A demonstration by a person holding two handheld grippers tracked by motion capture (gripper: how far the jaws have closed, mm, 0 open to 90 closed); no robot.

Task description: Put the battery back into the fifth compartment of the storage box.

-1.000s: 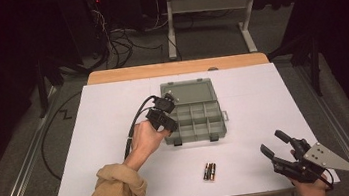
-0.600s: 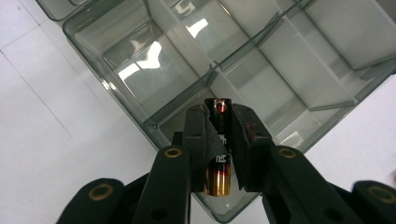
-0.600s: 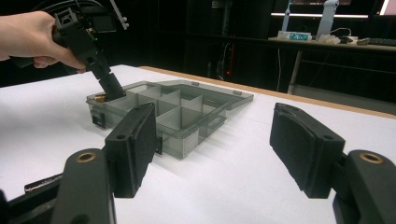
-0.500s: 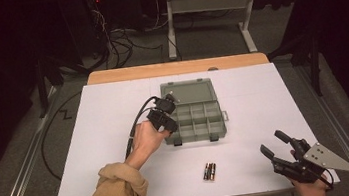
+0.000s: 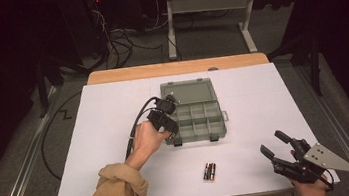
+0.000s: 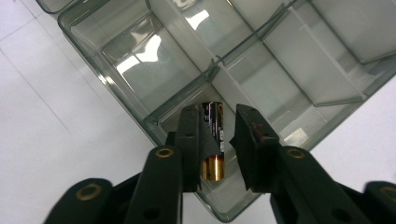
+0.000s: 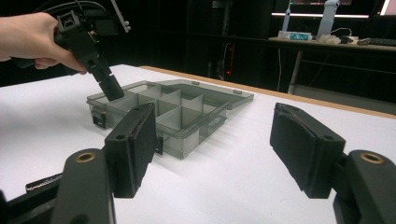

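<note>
A clear grey compartment box lies open on the white table, its lid folded back. My left gripper points down into the box's near-left corner compartment. A black and gold battery lies in that compartment between the jaws. The jaws have just been opening: the right pad stands clear of the battery, so my left gripper is open. Two more batteries lie side by side near the table's front edge. My right gripper rests open at the front right, with nothing between its pads.
The white sheet covers most of the wooden table. The left gripper's cable loops over the table to the left of the box. Behind the table stand a desk frame and a tangle of floor cables.
</note>
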